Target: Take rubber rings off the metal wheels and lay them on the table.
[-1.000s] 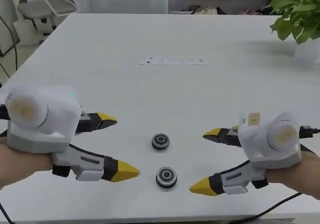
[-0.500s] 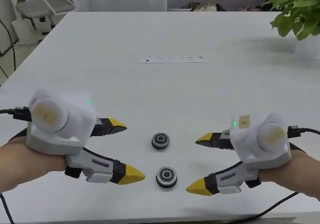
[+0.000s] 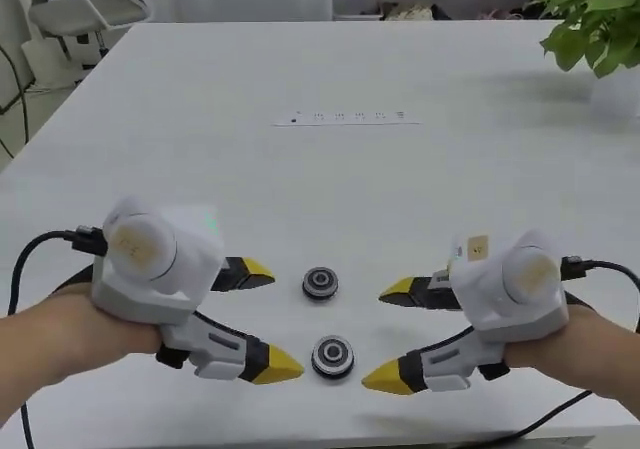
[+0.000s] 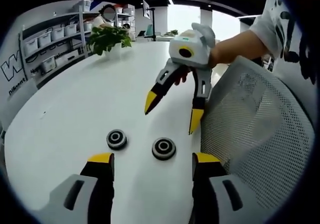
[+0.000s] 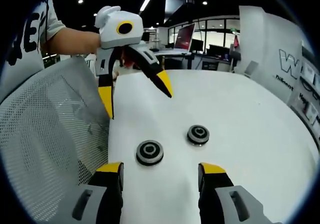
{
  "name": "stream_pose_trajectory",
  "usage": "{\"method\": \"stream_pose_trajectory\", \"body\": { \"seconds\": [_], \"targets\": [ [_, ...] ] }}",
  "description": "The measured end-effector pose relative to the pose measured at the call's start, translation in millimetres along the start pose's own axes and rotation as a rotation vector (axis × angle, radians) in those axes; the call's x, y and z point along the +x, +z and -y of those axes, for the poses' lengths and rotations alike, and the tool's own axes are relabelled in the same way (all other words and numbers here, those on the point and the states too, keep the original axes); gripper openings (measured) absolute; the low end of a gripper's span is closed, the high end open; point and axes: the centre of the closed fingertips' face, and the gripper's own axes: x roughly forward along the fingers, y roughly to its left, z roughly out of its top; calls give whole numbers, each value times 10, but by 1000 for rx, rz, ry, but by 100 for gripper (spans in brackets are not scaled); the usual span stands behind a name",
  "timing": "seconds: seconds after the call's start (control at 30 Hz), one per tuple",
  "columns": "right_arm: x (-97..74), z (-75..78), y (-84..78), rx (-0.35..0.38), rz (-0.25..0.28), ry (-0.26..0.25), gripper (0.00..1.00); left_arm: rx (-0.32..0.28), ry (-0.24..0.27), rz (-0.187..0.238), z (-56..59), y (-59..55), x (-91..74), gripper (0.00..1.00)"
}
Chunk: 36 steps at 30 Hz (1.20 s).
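White table (image 3: 300,169), near edge: two metal wheels lying flat and close together, a far wheel (image 3: 320,282) and a near wheel (image 3: 332,356), each with a dark rubber ring (image 5: 139,153) on its rim. The left gripper (image 3: 277,319) is on their left and the right gripper (image 3: 382,334) on their right, both with jaws spread wide and yellow tips pointing inward, touching neither wheel. Leafy plant (image 3: 590,19) at the far right corner.
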Motion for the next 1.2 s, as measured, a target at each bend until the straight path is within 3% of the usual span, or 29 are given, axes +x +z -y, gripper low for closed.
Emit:
{"method": "stream_pose_trajectory", "body": {
  "seconds": [0.9, 1.2],
  "targets": [
    [52, -48, -173, 1, -52, 20, 59, 35, -142, -67, 320, -60, 470, 36],
    [52, -57, -202, -1, -60, 22, 59, 11, -148, -76, 308, -76, 533, 31]
  ]
}}
